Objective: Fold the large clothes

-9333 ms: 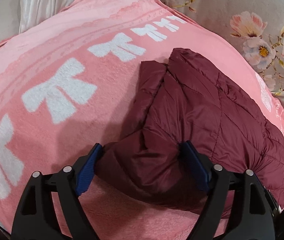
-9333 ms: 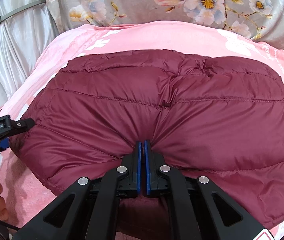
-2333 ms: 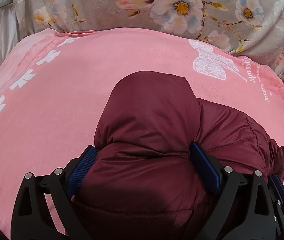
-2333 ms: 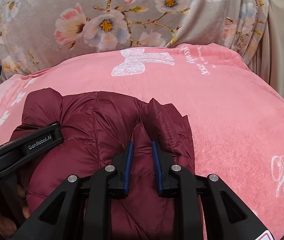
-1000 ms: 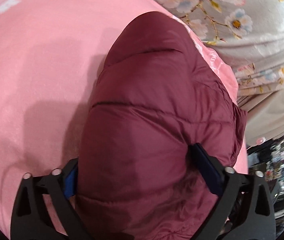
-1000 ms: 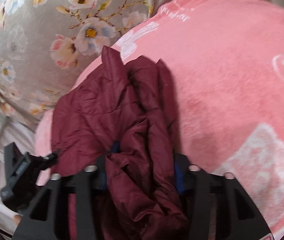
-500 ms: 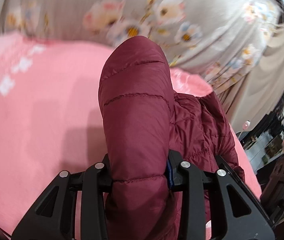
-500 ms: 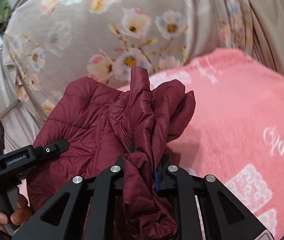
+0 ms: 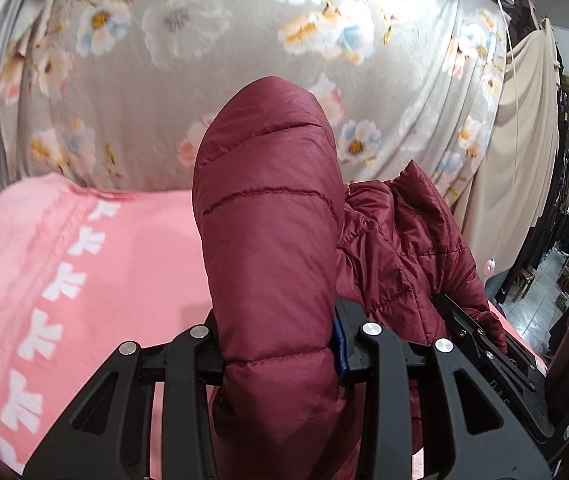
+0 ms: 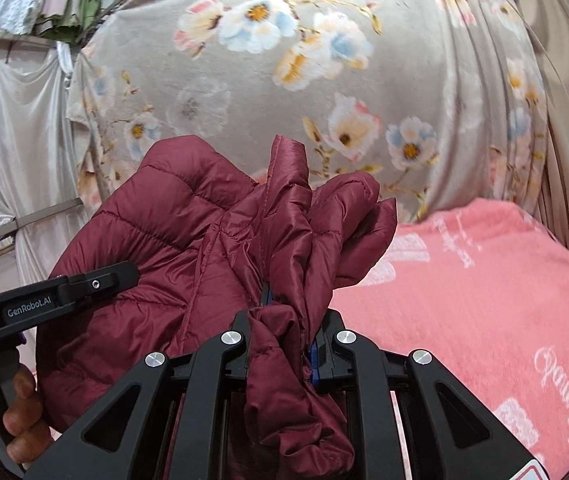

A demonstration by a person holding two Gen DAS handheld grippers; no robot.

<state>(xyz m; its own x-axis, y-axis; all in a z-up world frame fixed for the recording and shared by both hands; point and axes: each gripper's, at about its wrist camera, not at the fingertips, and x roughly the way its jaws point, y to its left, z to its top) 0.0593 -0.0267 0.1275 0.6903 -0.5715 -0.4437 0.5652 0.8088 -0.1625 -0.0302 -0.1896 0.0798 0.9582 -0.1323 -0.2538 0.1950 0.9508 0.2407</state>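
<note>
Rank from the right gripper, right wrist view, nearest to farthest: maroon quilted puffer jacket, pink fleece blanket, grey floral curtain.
1. Maroon quilted puffer jacket: clamped in the right gripper.
2. Pink fleece blanket: below, to the right.
3. Grey floral curtain: hanging behind everything.

Now lifted clear of the fluffy pink bow-print blanket [image 9: 84, 280], no longer spread flat: quilted maroon puffer jacket [image 9: 272, 248], bundled and raised against the grey floral curtain [image 10: 324, 60]. Clamped tighter on thick folds: left gripper [image 9: 280, 344] and right gripper [image 10: 284, 332].
</note>
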